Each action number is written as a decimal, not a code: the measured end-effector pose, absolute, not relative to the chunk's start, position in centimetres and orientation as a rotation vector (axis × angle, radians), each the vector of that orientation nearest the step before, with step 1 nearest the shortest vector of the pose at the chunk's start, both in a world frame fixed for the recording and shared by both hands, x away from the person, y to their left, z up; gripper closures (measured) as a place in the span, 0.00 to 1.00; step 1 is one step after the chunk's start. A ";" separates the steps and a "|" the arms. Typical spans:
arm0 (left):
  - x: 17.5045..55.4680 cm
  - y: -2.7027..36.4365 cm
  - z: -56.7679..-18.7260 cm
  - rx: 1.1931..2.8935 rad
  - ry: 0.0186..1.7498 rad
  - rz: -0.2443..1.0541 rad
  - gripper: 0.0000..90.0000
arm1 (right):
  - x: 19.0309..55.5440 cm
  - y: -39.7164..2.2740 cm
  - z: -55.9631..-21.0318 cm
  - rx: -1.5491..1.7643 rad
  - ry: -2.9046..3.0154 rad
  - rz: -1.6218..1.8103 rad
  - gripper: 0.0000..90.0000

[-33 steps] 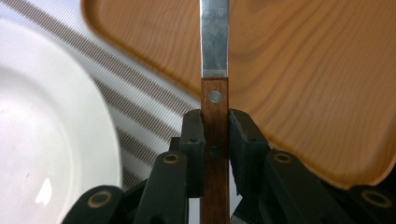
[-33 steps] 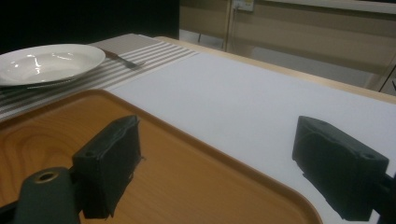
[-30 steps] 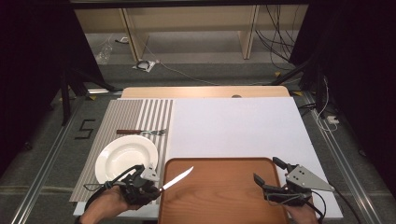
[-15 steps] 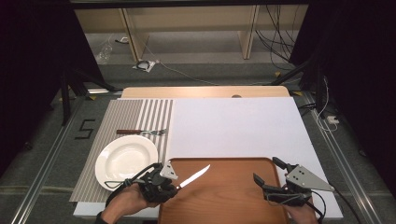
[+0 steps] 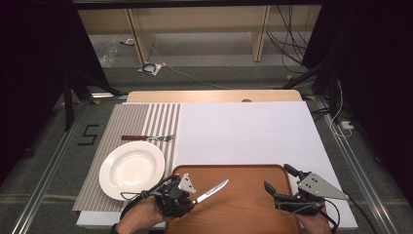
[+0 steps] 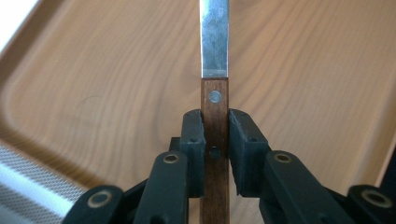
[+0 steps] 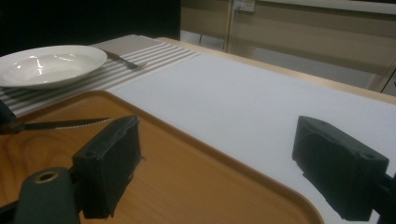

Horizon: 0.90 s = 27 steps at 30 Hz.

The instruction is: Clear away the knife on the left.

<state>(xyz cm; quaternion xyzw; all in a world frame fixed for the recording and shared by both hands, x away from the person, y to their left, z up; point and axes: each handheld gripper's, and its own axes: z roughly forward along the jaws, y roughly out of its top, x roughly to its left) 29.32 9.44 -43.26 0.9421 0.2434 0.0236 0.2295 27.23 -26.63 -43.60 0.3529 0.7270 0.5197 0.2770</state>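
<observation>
Plate [image 5: 131, 169] and fork [image 5: 146, 138] beside tray [image 5: 253, 214], apparently unobstructed.

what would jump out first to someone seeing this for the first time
A wooden-handled table knife clamped in the left gripper, its blade out over the brown wooden tray at the near edge. Left of the tray, a round white plate sits on a striped placemat; the right gripper stands open.

Dim room, dark drapes at either side

Grey floor [image 5: 219, 78] at 12 o'clock — loose cables [image 5: 287, 44] — under a pale wooden shelf unit [image 5: 195, 29].
</observation>
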 end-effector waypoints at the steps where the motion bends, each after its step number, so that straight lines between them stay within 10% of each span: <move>1: 29.2 9.2 -43.3 2.595 0.664 0.060 0.85 | 27.2 -26.6 -43.6 0.947 1.953 1.395 0.18; 27: 27.5 6.7 -45.3 2.679 0.612 -0.032 0.85 | 27.1 -26.7 -43.5 0.943 1.952 1.399 0.18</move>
